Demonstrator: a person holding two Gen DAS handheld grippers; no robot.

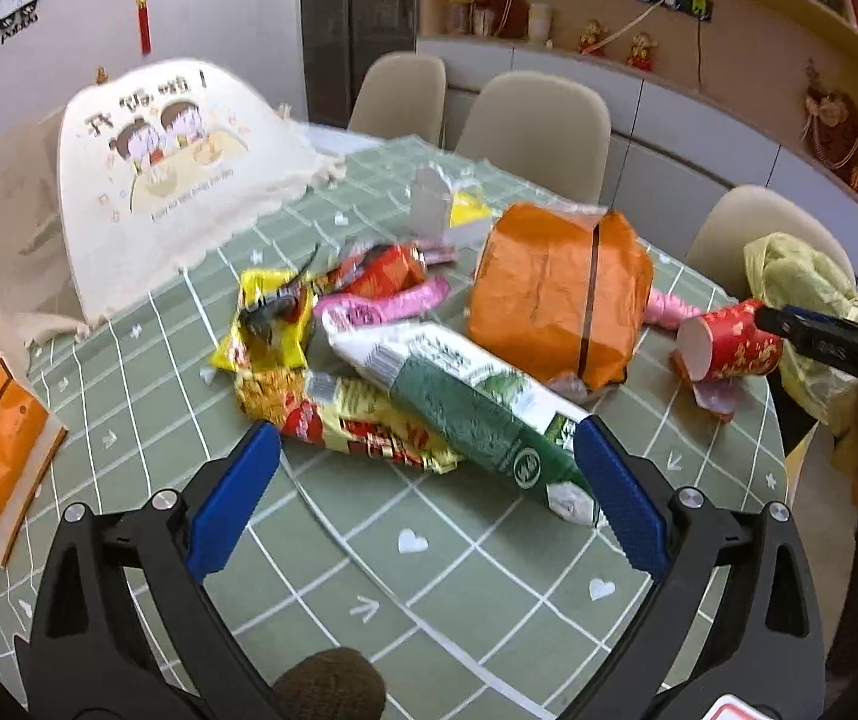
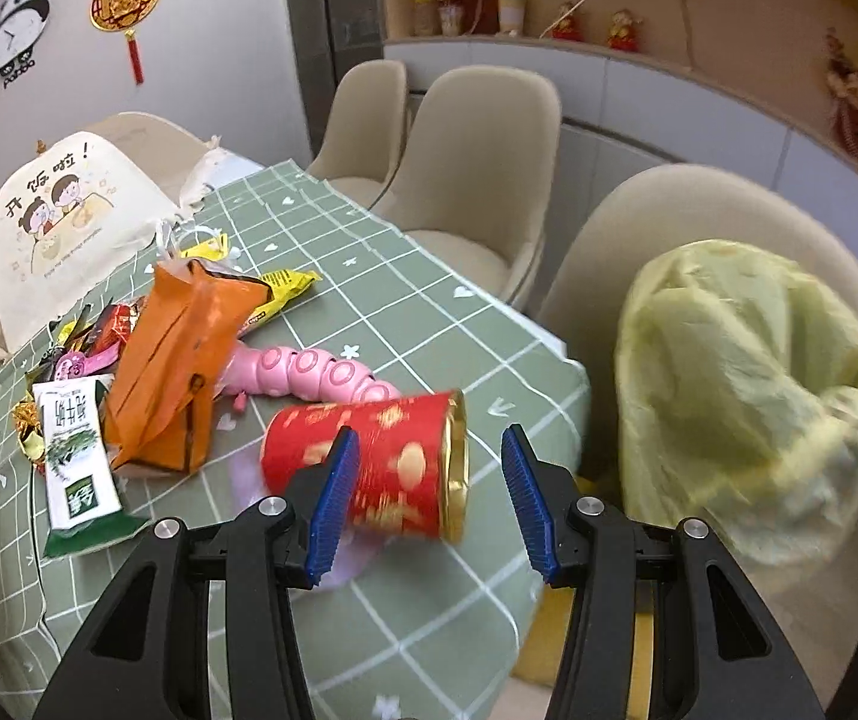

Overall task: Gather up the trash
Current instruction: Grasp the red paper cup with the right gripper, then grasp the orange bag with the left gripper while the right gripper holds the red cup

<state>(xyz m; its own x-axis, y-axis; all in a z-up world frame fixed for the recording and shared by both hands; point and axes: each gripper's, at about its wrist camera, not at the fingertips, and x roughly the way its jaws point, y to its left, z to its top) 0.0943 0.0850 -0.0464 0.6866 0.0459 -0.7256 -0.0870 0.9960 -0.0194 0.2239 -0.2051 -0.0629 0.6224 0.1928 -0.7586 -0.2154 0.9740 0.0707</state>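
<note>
Trash lies heaped in the middle of the green checked tablecloth (image 1: 477, 576): a green and white carton (image 1: 477, 414) on its side, a yellow snack wrapper (image 1: 369, 420) under it, a crumpled orange bag (image 1: 555, 294), and a pink toy (image 2: 315, 369) stretched out behind. Nearer the table's edge, a red paper cup (image 2: 381, 468) lies on its side with its gold rim facing the chair, where a pale yellow bag (image 2: 741, 396) hangs, presumably the place the trash is meant to go. The right gripper (image 2: 429, 492) is spread wide with nothing held; its left pad sits in front of the cup's wall and its right pad stands clear of the rim, though motion blur makes it hard to say whether pad and cup actually touch. The left gripper (image 1: 429, 498) is likewise wide open and empty, one pad just beside the carton's lower end. The main risk sits with the cup: it is round and light, so a one-sided nudge could roll it off the edge, and closing across the open rim could crush it or squirt it out. On the other side, a grab at the carton could drag the wrapper underneath along and scatter the pile.
</note>
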